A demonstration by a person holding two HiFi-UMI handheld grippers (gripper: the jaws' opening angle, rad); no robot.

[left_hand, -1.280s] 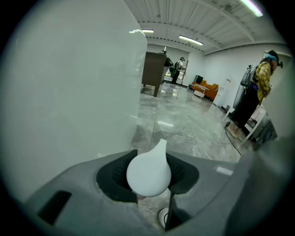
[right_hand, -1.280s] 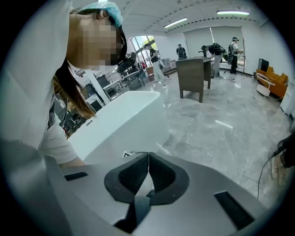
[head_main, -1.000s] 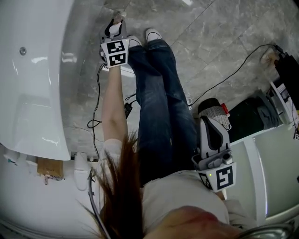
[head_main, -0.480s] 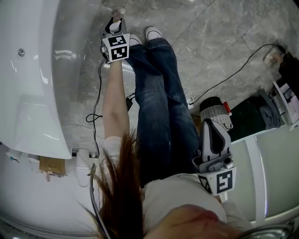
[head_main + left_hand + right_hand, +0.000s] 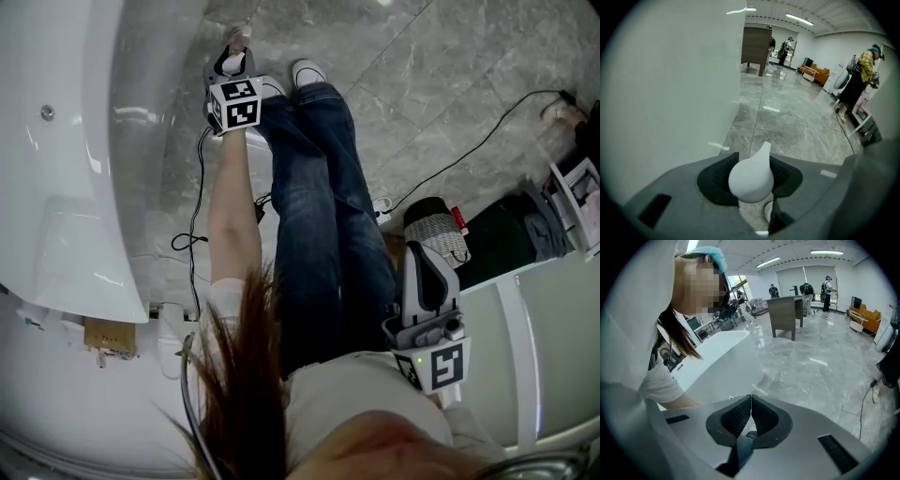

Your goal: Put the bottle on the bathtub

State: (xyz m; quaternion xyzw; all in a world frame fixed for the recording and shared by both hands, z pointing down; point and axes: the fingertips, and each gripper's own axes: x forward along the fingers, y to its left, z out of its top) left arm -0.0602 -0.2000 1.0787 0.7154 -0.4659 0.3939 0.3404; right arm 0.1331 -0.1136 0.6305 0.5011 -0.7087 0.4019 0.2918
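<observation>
One white bottle (image 5: 750, 181), clamped in left claw (image 5: 232, 52), beside bathtub (image 5: 56, 187)

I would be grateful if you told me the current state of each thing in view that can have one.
White teardrop-shaped bottle: gripped between the left jaws, beside the tub, not on it.
Left gripper: shut on the bottle.
Right gripper: jaws together, nothing held.
Glossy white bathtub: bottle not yet set on it.
</observation>
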